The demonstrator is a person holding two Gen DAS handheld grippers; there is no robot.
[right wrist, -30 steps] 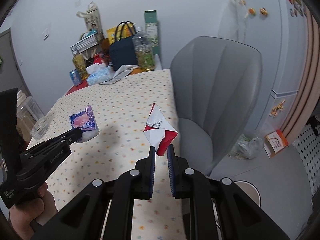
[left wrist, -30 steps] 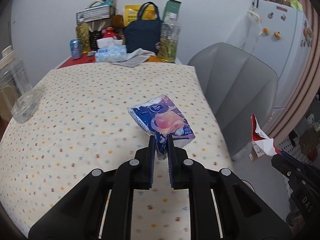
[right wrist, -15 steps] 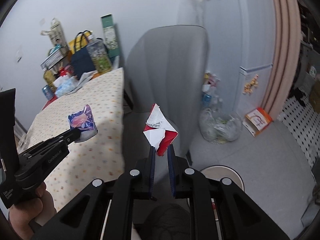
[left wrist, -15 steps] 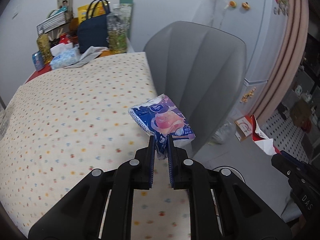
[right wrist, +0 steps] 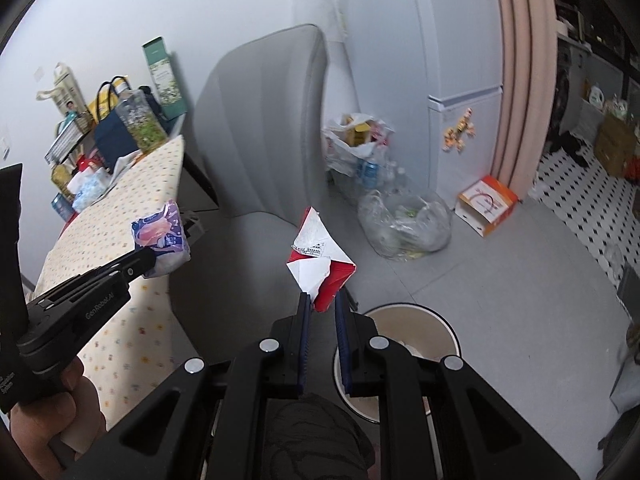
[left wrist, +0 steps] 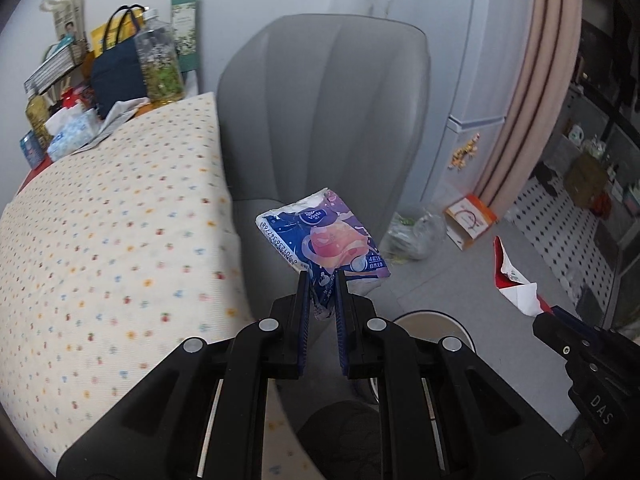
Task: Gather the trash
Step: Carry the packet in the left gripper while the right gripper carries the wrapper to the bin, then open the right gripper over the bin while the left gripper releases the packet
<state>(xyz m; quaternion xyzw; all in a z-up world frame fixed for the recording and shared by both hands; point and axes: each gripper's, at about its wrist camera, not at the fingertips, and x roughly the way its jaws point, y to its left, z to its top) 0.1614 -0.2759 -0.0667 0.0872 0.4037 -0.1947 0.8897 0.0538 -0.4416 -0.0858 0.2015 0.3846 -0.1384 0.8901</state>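
Left gripper [left wrist: 322,292] pinches one blue tissue packet [left wrist: 320,240], held in air beside the grey chair [left wrist: 324,120]. Right gripper [right wrist: 322,308] pinches one red-and-white carton scrap [right wrist: 320,264] above one round bin [right wrist: 416,320], contents unclear. One clear bag [right wrist: 404,224] holds scraps.
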